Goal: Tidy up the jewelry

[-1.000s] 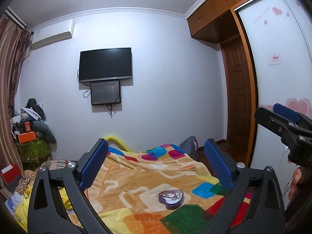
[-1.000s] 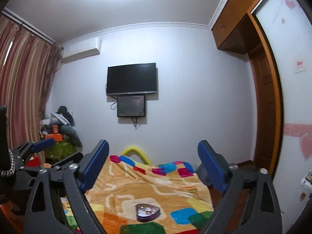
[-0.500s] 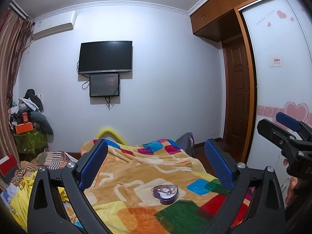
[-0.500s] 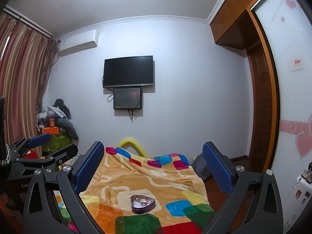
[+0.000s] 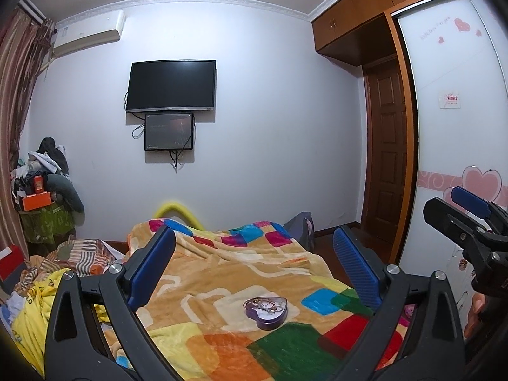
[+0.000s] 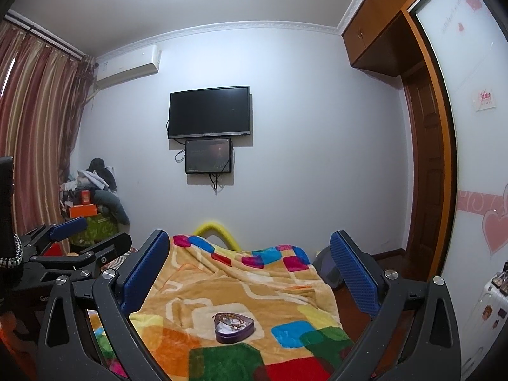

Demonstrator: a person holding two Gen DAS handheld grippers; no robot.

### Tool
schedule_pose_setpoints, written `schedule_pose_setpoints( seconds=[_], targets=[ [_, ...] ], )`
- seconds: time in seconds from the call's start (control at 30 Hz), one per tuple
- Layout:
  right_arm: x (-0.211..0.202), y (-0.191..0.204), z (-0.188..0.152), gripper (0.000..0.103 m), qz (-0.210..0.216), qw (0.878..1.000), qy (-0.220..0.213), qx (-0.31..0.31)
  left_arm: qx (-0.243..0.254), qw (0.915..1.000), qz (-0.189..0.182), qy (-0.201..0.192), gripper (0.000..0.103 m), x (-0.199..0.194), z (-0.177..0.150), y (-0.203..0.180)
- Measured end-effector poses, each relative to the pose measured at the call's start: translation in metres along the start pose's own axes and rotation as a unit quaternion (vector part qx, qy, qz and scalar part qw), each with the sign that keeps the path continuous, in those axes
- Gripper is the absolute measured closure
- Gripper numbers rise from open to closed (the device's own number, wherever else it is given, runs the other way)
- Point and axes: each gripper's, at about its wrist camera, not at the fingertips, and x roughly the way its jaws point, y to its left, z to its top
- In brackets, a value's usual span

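A purple heart-shaped tin [image 5: 266, 311] with tangled jewelry chains on top lies on a colourful patchwork blanket [image 5: 222, 266] on the bed. It also shows in the right wrist view [image 6: 234, 327]. My left gripper [image 5: 254, 266] is open and empty, held above and short of the tin. My right gripper [image 6: 250, 270] is open and empty, also held back from the tin. The right gripper shows at the right edge of the left wrist view [image 5: 470, 222], and the left gripper shows at the left of the right wrist view [image 6: 76, 241].
A TV [image 5: 171, 85] and a smaller screen hang on the far wall. A pile of clothes and boxes [image 5: 41, 190] stands at the left. Rumpled bedding [image 5: 47, 279] lies left of the blanket. A wardrobe [image 5: 460, 127] and a door stand at the right.
Both views have tilted down slightly and steadied; the tin sits a little higher and closer in each frame. Both grippers stay open.
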Motion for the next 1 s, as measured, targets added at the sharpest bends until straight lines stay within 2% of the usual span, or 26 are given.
schedule_pose_setpoints(
  seconds=[0.53,1.0],
  targets=[
    [0.0031,0.0035,0.0005,0.002,0.002,1.000,0.015,-0.008,-0.013,0.9999,-0.003,0.009,0.002,0.0054,-0.0037,0.0033],
    [0.0056,0.0006,-0.0007,0.002,-0.001,1.000,0.016,-0.002,-0.004,0.9998,-0.013,0.014,0.002,0.0049,-0.0052,-0.0031]
  ],
)
